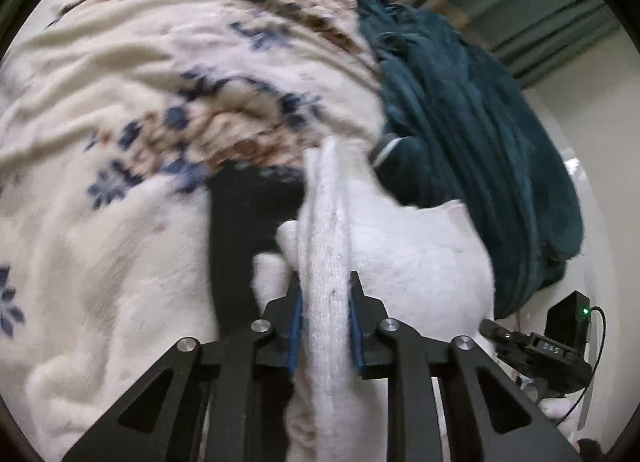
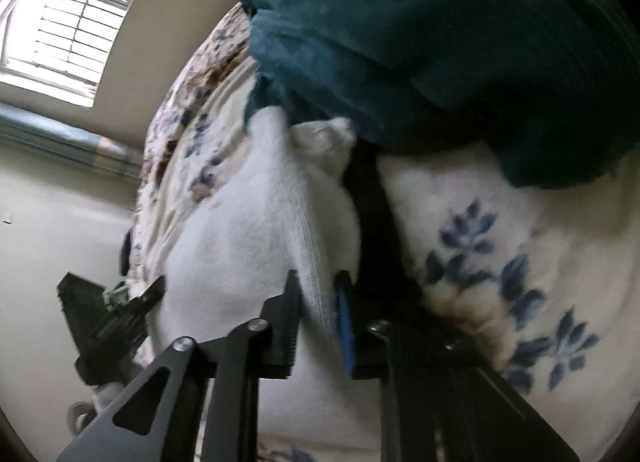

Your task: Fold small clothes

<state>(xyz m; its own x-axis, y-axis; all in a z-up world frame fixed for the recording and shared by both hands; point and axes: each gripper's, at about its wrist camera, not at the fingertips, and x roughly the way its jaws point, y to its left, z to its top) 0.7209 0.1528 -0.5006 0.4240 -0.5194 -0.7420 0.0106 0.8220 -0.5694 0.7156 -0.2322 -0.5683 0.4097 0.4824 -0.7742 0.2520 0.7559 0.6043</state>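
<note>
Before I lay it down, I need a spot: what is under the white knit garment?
Under the white knit garment: a black strip of cloth on the cream floral blanket. The strip's remainder is covered.

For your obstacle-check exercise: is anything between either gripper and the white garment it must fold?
Nothing visible. The left gripper and right gripper each already pinch a ribbed edge of the white garment between their fingers. The teal blanket lies beyond it, on the floral bedspread.
</note>
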